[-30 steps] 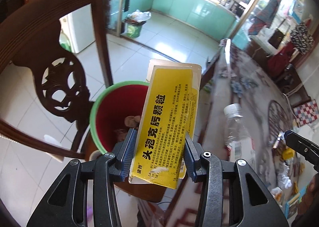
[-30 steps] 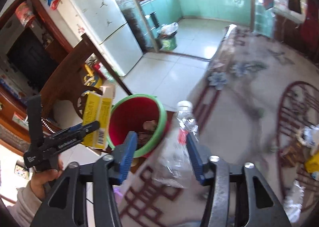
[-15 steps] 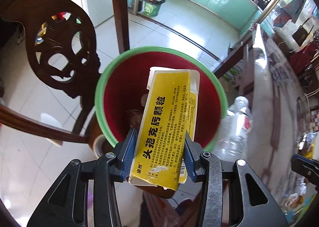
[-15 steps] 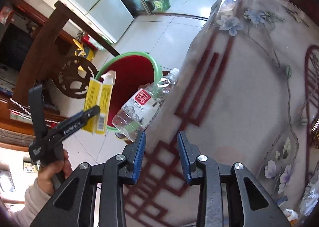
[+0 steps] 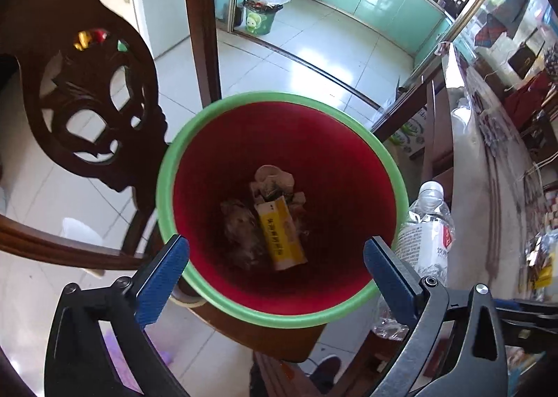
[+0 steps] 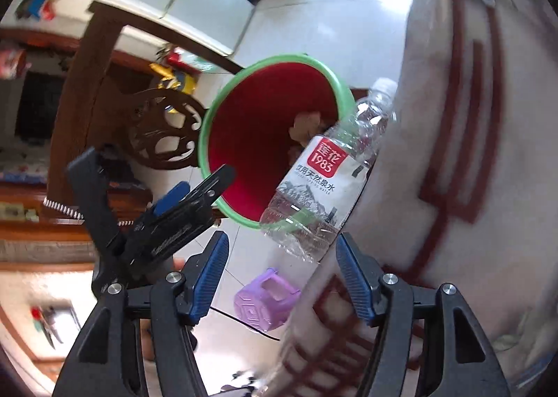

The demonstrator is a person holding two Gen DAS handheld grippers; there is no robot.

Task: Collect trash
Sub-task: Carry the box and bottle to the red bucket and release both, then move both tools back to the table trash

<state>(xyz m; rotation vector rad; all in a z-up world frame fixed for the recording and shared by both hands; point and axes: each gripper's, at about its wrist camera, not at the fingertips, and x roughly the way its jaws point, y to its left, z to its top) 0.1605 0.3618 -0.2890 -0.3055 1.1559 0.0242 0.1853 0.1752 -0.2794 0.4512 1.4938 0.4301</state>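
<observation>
1. Tiled floor [image 5: 314, 48] and a carved chair [image 5: 87, 111] fill the left-wrist view's upper half.
2. Centre frame, only that view shows the red bin [image 5: 348, 313] holding the yellow box [image 5: 282, 236].
3. Only the right-wrist view shows the bottle [image 6: 324, 181] whole, label included, centre frame.
4. Both the left gripper [image 5: 275, 261] and the right gripper [image 6: 282, 278] gape, empty.
5. Blur obscures the tablecloth [image 6: 470, 153], right.

Yellow box [image 5: 281, 236] in bin [image 5: 195, 128]; bottle [image 6: 324, 177] seemingly tilted.

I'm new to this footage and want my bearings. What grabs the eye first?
The red bin with a green rim fills the left view, a yellow box lying among scraps at its bottom. A clear water bottle lies at the table edge beside it, ahead of the open right claw.
</observation>
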